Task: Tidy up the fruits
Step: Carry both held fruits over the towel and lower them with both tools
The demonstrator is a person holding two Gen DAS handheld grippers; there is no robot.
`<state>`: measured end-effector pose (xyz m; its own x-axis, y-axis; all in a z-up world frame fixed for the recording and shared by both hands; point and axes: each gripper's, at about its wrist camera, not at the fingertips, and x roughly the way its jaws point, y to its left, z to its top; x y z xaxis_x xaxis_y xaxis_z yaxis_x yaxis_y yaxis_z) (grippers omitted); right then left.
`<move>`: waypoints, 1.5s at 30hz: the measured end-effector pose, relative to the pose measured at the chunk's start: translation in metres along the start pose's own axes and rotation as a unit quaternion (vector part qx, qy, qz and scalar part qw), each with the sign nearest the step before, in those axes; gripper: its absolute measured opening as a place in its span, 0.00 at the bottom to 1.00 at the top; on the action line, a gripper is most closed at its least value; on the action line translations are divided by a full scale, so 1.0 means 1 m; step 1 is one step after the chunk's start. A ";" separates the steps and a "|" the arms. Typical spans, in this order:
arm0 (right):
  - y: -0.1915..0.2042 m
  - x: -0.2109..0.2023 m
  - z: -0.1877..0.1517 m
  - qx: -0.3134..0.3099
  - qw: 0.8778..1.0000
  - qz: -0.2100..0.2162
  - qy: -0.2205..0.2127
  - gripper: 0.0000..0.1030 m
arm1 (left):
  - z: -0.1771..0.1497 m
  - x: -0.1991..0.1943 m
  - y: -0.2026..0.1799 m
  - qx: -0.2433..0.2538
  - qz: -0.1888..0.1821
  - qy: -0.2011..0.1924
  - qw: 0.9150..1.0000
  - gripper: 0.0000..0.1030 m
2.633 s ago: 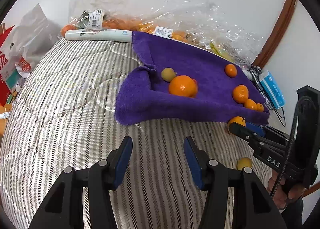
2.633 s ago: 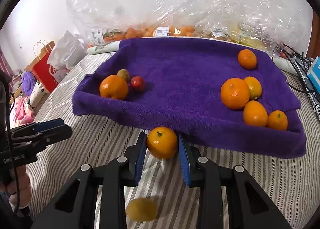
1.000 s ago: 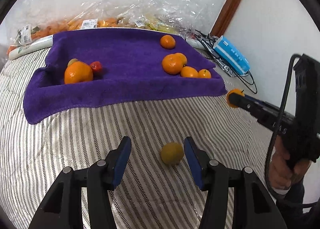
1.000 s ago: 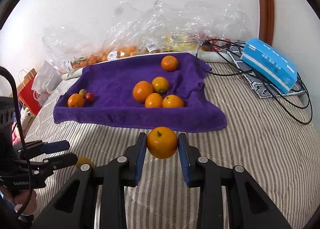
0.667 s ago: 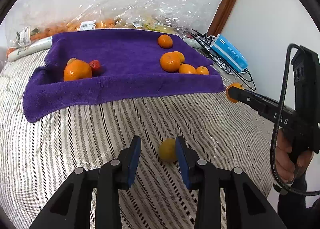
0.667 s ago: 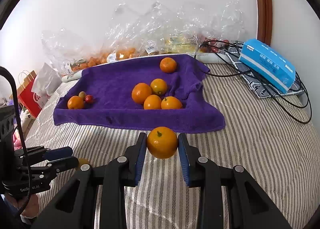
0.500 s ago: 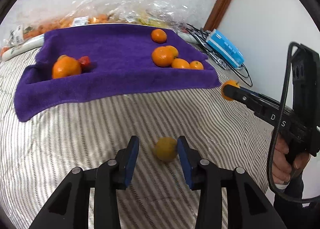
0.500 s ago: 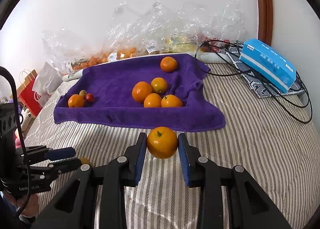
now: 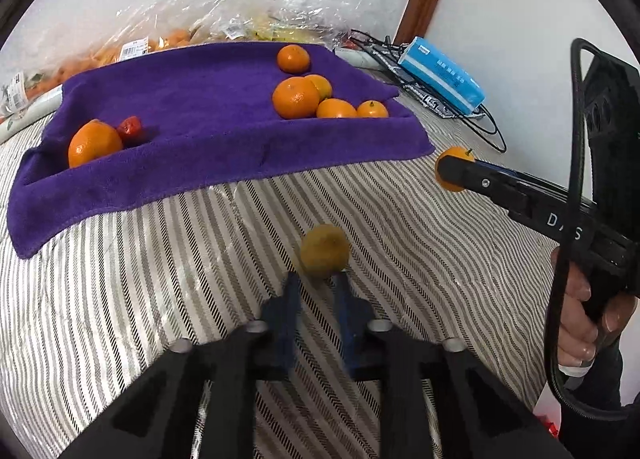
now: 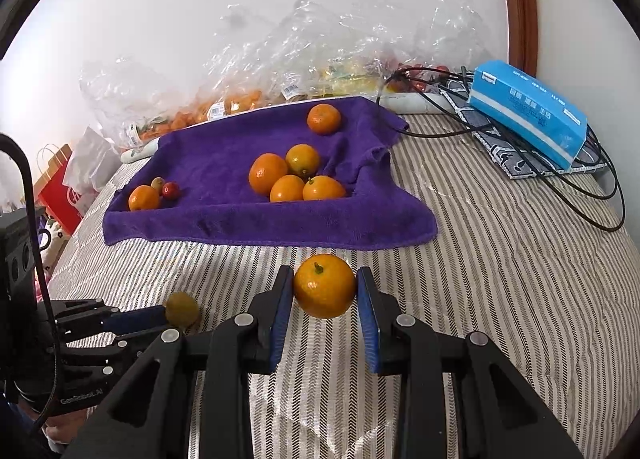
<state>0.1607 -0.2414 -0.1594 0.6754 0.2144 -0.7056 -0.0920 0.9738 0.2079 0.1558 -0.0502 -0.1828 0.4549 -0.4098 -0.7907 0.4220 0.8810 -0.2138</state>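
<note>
While right gripper (image 10: pixel 325 291) pinches a mandarin (image 10: pixel 324 286), left gripper (image 9: pixel 316 285), jaws just closing, nips yellow-green citrus (image 9: pixel 324 251) at fingertips.

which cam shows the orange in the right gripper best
The right wrist view: the orange sits centred and sharp between the right gripper pads, stem up. The left wrist view shows only a sliver of it behind that gripper's fingertip, far off to the side.
</note>
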 end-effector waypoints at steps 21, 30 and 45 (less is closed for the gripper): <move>-0.046 -0.016 0.000 0.028 0.999 -0.029 -0.016 0.31 | 0.015 0.014 -0.037 0.048 -0.036 -0.006 0.998 0.41; -0.069 -0.021 -0.008 0.047 0.998 -0.036 -0.015 0.31 | 0.017 0.023 -0.037 0.043 -0.016 -0.005 0.999 0.25; -0.023 0.002 0.051 -0.011 0.999 -0.001 -0.037 0.31 | 0.071 -0.021 0.029 -0.026 0.081 -0.062 0.994 0.25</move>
<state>0.2016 -0.2675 -0.1308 0.7280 0.2063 -0.6538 -0.1050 0.9760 0.1910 0.2145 -0.0325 -0.1315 0.6085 -0.2846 -0.7408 0.2950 0.9477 -0.1219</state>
